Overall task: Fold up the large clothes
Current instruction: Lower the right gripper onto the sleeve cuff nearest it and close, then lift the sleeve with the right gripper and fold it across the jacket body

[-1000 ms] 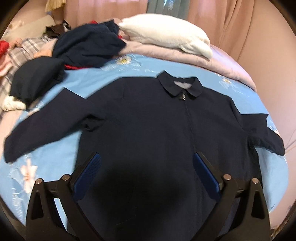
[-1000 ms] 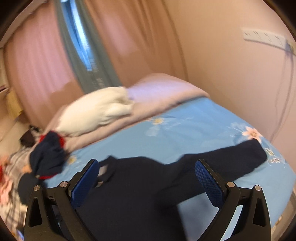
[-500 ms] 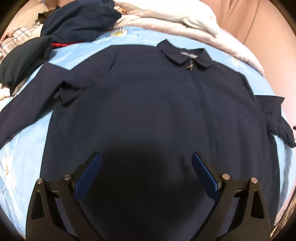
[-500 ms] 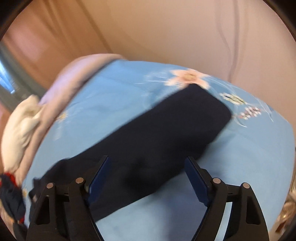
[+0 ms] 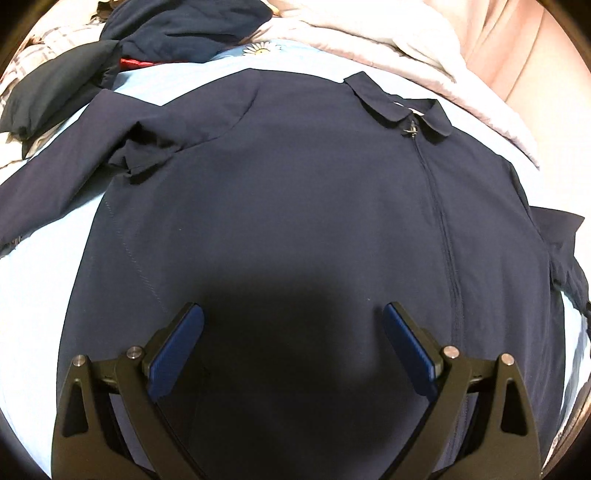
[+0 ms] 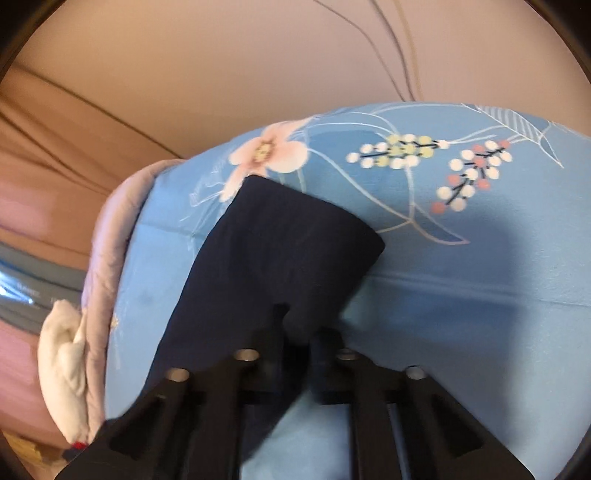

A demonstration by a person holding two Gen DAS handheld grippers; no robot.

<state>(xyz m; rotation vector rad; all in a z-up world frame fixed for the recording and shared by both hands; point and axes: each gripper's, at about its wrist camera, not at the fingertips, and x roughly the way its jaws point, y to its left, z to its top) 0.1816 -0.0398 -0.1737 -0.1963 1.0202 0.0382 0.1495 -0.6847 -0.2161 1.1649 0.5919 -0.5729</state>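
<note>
A navy zip-front jacket [image 5: 295, 221] lies spread flat, front up, on a light blue floral bedsheet [image 6: 461, 295]. Its zip [image 5: 439, 221] is done up to the small rounded collar [image 5: 399, 107], which points toward the head of the bed. One sleeve [image 5: 55, 173] runs out to the left of the left wrist view, with a rumpled fold at the armpit; the other sleeve [image 6: 280, 251] stretches toward the far corner of the bed, its cuff end lying just below a pink printed flower [image 6: 266, 151].

The left gripper [image 5: 293, 332] hangs over the lower middle of the jacket body with its blue-padded jaws spread wide and nothing between them; its shadow falls on the fabric beneath. The right gripper [image 6: 295, 328] has its jaws drawn together on the sleeve, a pinch of the dark cloth caught between them partway along the sleeve, short of the cuff. This view is somewhat blurred, so the exact bite on the cloth is hard to make out.

Beyond the collar a pale lilac quilt [image 5: 369, 37] is heaped along the head of the bed, with a white pillow [image 6: 66, 369] resting against it. To the upper left of the jacket sits a pile of other dark clothes [image 5: 177, 26] with a strip of red showing, next to some checked fabric [image 5: 48, 40]. Pink curtains [image 6: 44, 166] and a plain wall [image 6: 258, 55] stand behind the bed.
</note>
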